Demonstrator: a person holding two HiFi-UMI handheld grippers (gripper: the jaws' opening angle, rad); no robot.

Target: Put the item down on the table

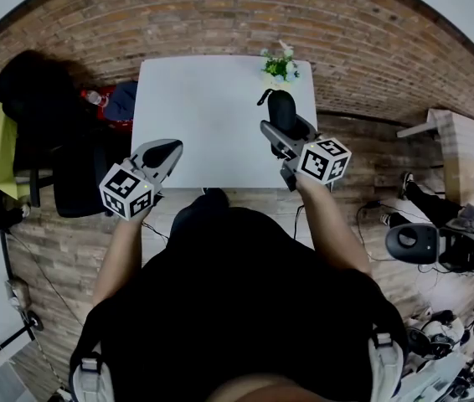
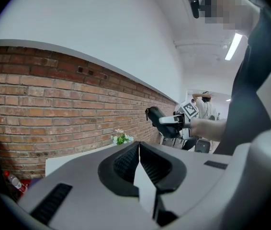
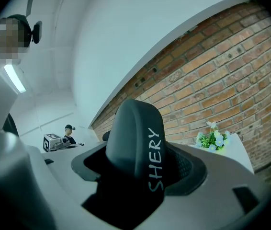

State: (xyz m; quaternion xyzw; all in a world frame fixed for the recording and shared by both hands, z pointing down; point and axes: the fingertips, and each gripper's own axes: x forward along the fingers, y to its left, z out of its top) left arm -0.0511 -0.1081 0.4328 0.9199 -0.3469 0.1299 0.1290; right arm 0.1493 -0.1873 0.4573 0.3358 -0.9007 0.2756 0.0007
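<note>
Head view: a white table (image 1: 195, 107) is seen before a brick wall, with a small bunch of flowers (image 1: 280, 65) at its 1 o'clock corner. The right gripper (image 1: 277, 128) is held over the table's 3 o'clock edge, and a black case (image 1: 283, 111) is clamped upright between its 2 jaws, at 6 o'clock from the flowers. In the right gripper view the case (image 3: 135, 143) is seen seated deep between the jaw pads, white lettering "SHERY" running up its side. In the left gripper view the case (image 2: 155, 116) is shown raised clear of the table top. The left gripper (image 1: 170, 151) is held at the table's 7 o'clock corner; its jaws are pressed together with nothing between them.
</note>
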